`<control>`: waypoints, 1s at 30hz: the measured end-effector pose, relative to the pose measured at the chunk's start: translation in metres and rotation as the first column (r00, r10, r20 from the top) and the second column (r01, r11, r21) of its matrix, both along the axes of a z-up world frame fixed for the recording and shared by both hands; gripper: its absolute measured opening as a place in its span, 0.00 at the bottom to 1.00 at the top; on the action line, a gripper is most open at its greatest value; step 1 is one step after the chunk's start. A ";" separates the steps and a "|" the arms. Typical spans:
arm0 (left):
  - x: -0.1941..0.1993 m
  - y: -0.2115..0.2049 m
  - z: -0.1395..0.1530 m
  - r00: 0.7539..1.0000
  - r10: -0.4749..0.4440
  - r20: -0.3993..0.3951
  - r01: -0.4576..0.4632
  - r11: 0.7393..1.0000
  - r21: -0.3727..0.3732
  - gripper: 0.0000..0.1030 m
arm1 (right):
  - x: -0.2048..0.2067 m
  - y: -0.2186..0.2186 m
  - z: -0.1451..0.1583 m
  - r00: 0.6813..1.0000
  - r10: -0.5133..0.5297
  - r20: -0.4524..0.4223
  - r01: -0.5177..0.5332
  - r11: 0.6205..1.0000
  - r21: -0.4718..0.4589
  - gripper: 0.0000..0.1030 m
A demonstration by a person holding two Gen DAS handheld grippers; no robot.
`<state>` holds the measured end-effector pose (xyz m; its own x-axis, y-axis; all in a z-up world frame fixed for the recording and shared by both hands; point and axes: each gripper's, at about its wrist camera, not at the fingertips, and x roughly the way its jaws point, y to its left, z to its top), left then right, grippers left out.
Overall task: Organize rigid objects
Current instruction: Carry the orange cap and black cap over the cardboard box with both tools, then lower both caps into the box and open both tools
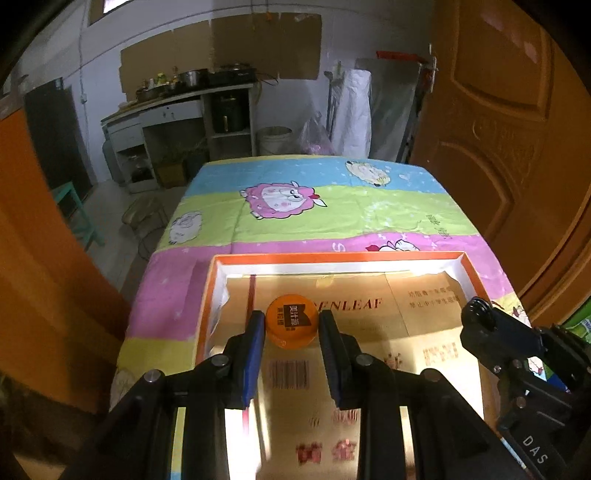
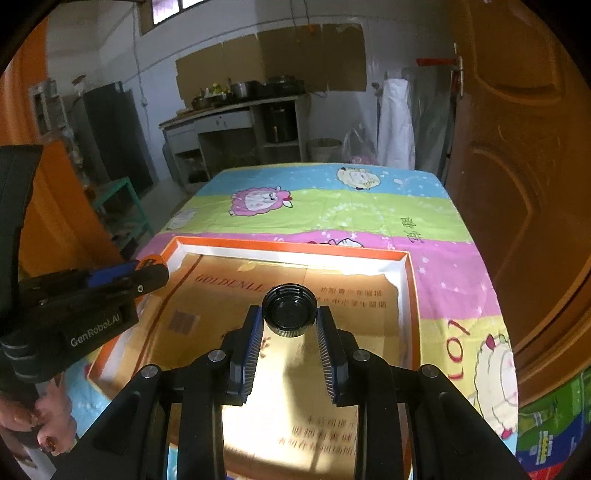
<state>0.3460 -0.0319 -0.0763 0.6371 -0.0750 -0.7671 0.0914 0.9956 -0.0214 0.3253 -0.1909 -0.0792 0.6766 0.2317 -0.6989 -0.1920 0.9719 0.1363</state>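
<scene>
Left wrist view: left gripper (image 1: 291, 325) clenched on orange bottle cap (image 1: 291, 320), above orange-rimmed tray (image 1: 207, 295)
Right wrist view: right gripper (image 2: 290, 317) grasping black bottle cap (image 2: 290, 310) over the tray's gold cardboard liner (image 2: 354, 317)
Surroundings: cartoon sheep tablecloth (image 1: 332, 206) under the tray, wooden door (image 1: 509, 129) at right, kitchen counter (image 1: 177, 107) beyond
Obstruction: left tool (image 2: 92, 299) covers the tray's left corner

White walls (image 1: 332, 33) at the back, brown cardboard sheets (image 1: 258, 44) fixed across them. A grey counter (image 1: 177, 107) crowded with pots sits below. Carved wooden door (image 1: 498, 129) on the right, pale floor (image 1: 110, 199) at the left.
</scene>
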 end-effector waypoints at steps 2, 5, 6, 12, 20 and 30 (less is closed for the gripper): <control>0.011 -0.004 -0.007 1.000 -0.015 -0.024 0.014 1.000 -0.007 0.29 | 0.012 -0.001 -0.005 1.000 0.000 -0.021 0.000 1.000 -0.002 0.29; 0.027 -0.009 -0.020 0.998 -0.024 -0.066 0.023 1.000 -0.010 0.29 | 0.030 -0.002 -0.015 0.998 -0.010 -0.058 0.010 1.000 -0.007 0.30; 0.030 -0.009 -0.023 0.997 -0.023 -0.074 0.022 1.000 -0.010 0.29 | 0.035 -0.002 -0.019 0.998 -0.012 -0.069 0.012 1.000 -0.008 0.30; 0.050 -0.007 -0.043 0.992 -0.003 -0.122 0.002 1.000 -0.007 0.29 | 0.059 -0.002 -0.037 0.991 -0.021 -0.135 0.018 1.000 -0.020 0.30; 0.060 -0.004 -0.055 0.980 0.001 -0.197 -0.005 1.000 -0.020 0.29 | 0.070 0.000 -0.051 0.983 -0.027 -0.181 0.020 0.999 -0.045 0.30; 0.059 -0.001 -0.060 0.985 -0.046 -0.169 0.045 0.999 -0.008 0.35 | 0.070 0.002 -0.055 0.979 -0.039 -0.201 0.023 0.996 -0.084 0.48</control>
